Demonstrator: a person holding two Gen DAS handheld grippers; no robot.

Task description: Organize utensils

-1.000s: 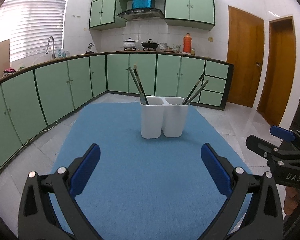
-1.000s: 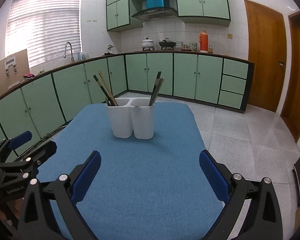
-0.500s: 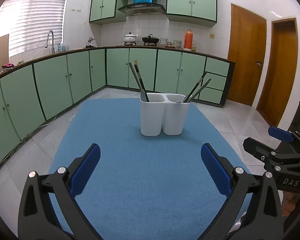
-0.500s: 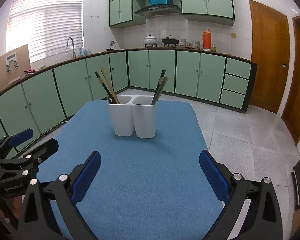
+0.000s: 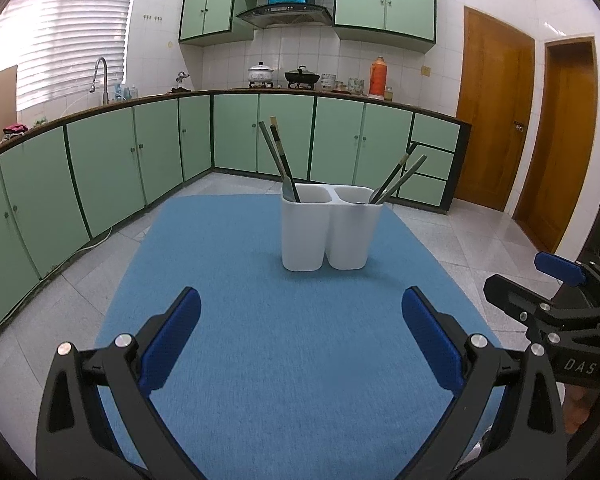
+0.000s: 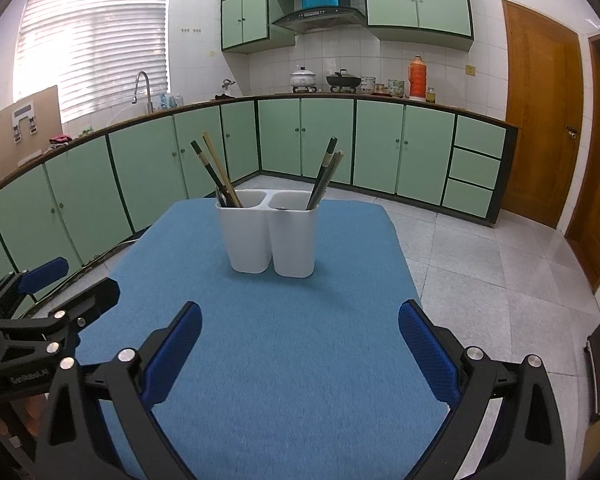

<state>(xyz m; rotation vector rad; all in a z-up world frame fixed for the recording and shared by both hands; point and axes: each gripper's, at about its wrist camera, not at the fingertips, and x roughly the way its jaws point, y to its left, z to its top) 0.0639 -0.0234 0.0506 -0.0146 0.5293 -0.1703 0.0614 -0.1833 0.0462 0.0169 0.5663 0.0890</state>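
Note:
A white two-compartment utensil holder (image 5: 330, 232) (image 6: 270, 236) stands upright on the blue table mat (image 5: 284, 344) (image 6: 296, 360). Its left compartment holds chopsticks and a spoon (image 5: 280, 160) (image 6: 216, 172). Its right compartment holds chopsticks (image 5: 398, 178) (image 6: 325, 172). My left gripper (image 5: 300, 344) is open and empty, well short of the holder. My right gripper (image 6: 300, 348) is open and empty, also short of it. Each gripper shows at the edge of the other's view: the right one (image 5: 556, 300) in the left wrist view, the left one (image 6: 40, 304) in the right.
Green kitchen cabinets (image 5: 140, 152) run along the left and the back. A sink tap (image 6: 142, 84) and pots (image 6: 304, 78) stand on the counter. Wooden doors (image 5: 496, 120) are at the right. Tiled floor (image 6: 480, 264) surrounds the table.
Both views have shifted slightly, with the holder sitting a little higher and nearer in frame. Both grippers stay open and empty.

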